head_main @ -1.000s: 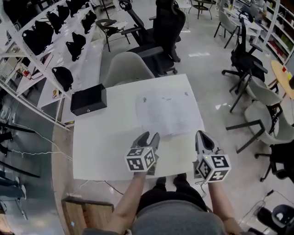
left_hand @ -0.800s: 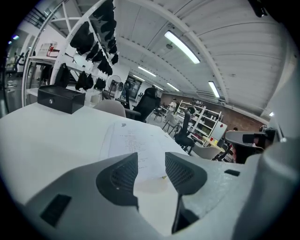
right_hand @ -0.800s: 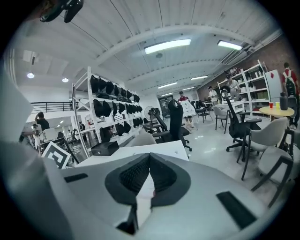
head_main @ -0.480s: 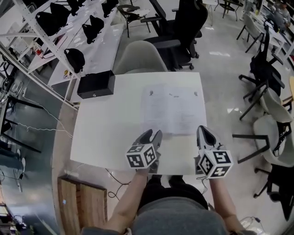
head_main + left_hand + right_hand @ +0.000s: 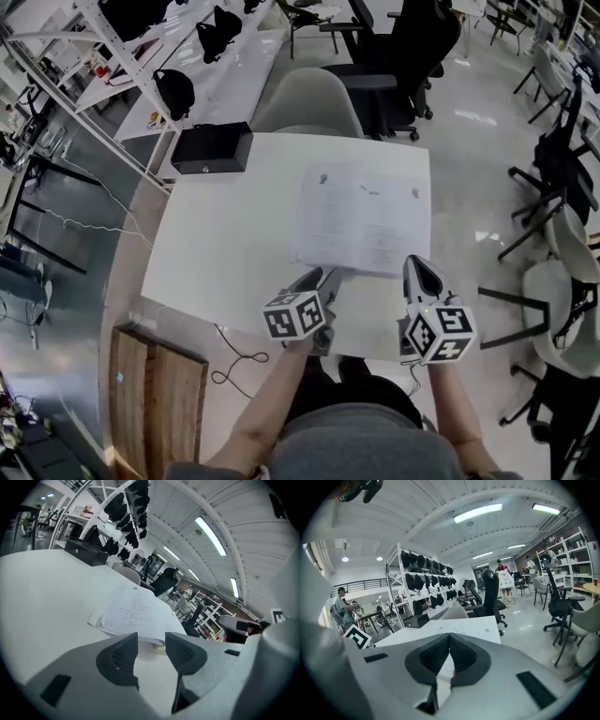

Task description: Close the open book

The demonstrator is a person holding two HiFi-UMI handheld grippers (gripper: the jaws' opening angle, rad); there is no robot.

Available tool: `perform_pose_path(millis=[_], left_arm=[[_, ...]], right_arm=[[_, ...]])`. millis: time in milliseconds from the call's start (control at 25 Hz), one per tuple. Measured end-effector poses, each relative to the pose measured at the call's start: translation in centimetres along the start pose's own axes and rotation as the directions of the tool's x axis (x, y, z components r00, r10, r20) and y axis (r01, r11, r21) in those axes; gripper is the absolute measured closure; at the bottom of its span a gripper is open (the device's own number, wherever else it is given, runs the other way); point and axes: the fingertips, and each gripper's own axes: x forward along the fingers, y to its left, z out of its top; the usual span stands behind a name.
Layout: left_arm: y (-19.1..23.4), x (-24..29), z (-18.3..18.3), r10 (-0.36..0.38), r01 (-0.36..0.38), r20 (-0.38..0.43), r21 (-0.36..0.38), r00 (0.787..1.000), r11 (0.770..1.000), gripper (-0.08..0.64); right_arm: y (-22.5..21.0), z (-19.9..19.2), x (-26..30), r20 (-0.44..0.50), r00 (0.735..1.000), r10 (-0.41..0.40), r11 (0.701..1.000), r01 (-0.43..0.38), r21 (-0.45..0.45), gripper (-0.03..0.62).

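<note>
Left gripper (image 5: pixel 151 643) holds its jaws wide apart with only bare tabletop between them. The right gripper (image 5: pixel 449 638) has its tips pressed together and carries nothing.

Just ahead of the left gripper's tips lies the open white book with printed pages (image 5: pixel 361 220). It is flat, with both halves spread, and its near edge comes almost up to the jaws (whether they touch the paper I cannot tell). The right gripper sits at the book's near right corner.

The book rests on a white rectangular table (image 5: pixel 225 253). A black box (image 5: pixel 211 147) stands well ahead and to the left of the left gripper, at the table's far corner. A pale shell chair (image 5: pixel 309 103) waits beyond the far edge.

I judge this to be the approach, with the closing itself not yet begun. The next move seems to call for slipping one jaw under the near edge of the left half and pinching it lightly. That half would then swing over the spine onto the other, perhaps with the right gripper steadying the right page.
</note>
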Motion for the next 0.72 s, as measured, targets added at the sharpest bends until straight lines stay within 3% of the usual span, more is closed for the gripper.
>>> perform_pose_path(millis=[520,600,720], left_arm=[[-0.1,1.5,-1.1,0.007,-0.003,0.015,-0.246,1.0,0.969,0.388],[-0.2,1.6,-0.9,-0.01,0.021,0.036,-0.303,0.999,0.953,0.388],[-0.2,1.7,-0.7,-0.053,0.085,0.088,-0.422,0.995,0.903,0.388]], right_arm=[[-0.6,-0.4,1.0,-0.05,0.996,0.069,0.997,-0.07,-0.027,0.588],[-0.5,-0.4,1.2,-0.057,0.995,0.076,0.996,-0.078,-0.031,0.588],[-0.3,-0.4,1.5,-0.065,0.994,0.084,0.995,-0.087,-0.038,0.588]])
